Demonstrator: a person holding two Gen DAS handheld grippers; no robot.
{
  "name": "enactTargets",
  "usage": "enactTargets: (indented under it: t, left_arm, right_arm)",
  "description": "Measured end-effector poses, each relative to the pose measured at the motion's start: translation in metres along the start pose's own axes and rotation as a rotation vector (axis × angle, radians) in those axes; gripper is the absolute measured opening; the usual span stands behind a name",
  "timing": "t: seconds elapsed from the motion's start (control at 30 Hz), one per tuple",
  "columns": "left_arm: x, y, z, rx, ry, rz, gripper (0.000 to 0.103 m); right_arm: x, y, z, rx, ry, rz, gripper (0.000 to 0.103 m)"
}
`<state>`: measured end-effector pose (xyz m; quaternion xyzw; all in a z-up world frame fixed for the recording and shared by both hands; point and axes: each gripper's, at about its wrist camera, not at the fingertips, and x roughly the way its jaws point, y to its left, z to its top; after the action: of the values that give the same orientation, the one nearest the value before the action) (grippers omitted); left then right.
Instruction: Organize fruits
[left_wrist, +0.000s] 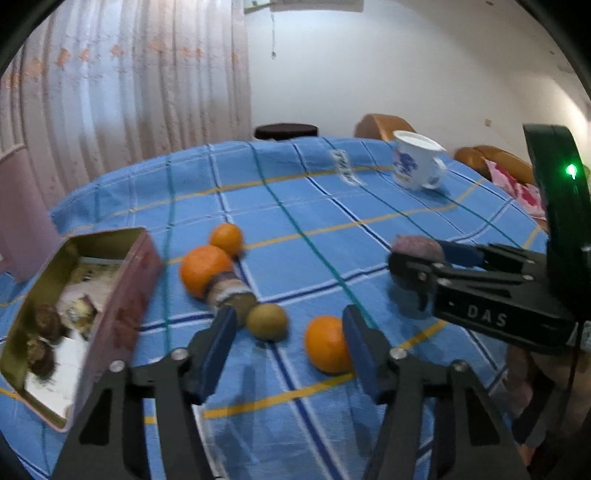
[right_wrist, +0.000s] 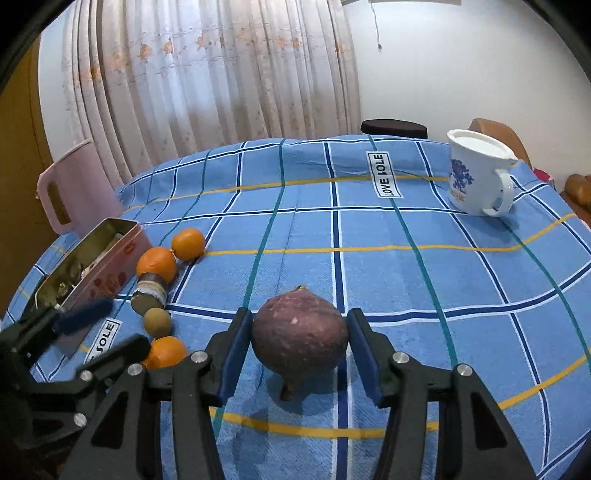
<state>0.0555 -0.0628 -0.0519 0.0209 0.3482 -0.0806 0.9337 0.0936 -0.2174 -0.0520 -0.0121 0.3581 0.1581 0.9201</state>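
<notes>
My right tongs clamp the purple fruit. Left tongs gape part-way, empty, nearest orange at four o'clock. Tin contents blurred. Cloth label reads "LOVE SOLE".

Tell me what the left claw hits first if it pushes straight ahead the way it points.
Most likely the brown kiwi, which lies just ahead between the left claw's fingers, left of centre. The nearest orange sits against the right finger. Depth is uncertain in this blurred fisheye view.
</notes>
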Motion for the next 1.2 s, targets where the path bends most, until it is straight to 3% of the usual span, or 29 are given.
enactTargets:
  t: [0.23,0.33,0.53,0.6,0.63,0.8,0.93,1.2]
  left_arm:
    - [0.009,-0.004,0.001,-0.013,0.037,-0.057,0.059]
    - [0.007,-0.008,0.0,-0.007,0.035,-0.074,0.051]
    - [0.016,-0.007,0.002,-0.027,0.079,-0.139,0.051]
    - [0.018,-0.007,0.002,-0.033,0.082,-0.166,0.042]
    - [0.017,-0.008,0.002,-0.033,0.08,-0.19,0.033]
    - [0.016,-0.01,0.002,-0.016,0.076,-0.189,0.033]
    - [0.018,-0.009,0.002,-0.019,0.086,-0.182,0.041]
    - [0.017,-0.013,0.001,0.005,0.089,-0.197,0.035]
  right_arm:
    - [0.005,-0.001,-0.001,0.012,0.019,0.019,0.054]
    - [0.005,-0.001,-0.001,0.015,0.024,0.019,0.054]
    - [0.008,-0.001,-0.002,0.014,0.037,0.019,0.054]
    - [0.008,-0.001,-0.002,0.011,0.035,0.018,0.054]
    - [0.008,-0.001,-0.002,0.011,0.035,0.018,0.054]
    - [0.006,0.0,-0.002,0.017,0.033,0.019,0.054]
    - [0.006,0.001,-0.001,0.008,0.03,0.014,0.054]
    - [0.006,0.001,-0.001,0.003,0.024,0.015,0.054]
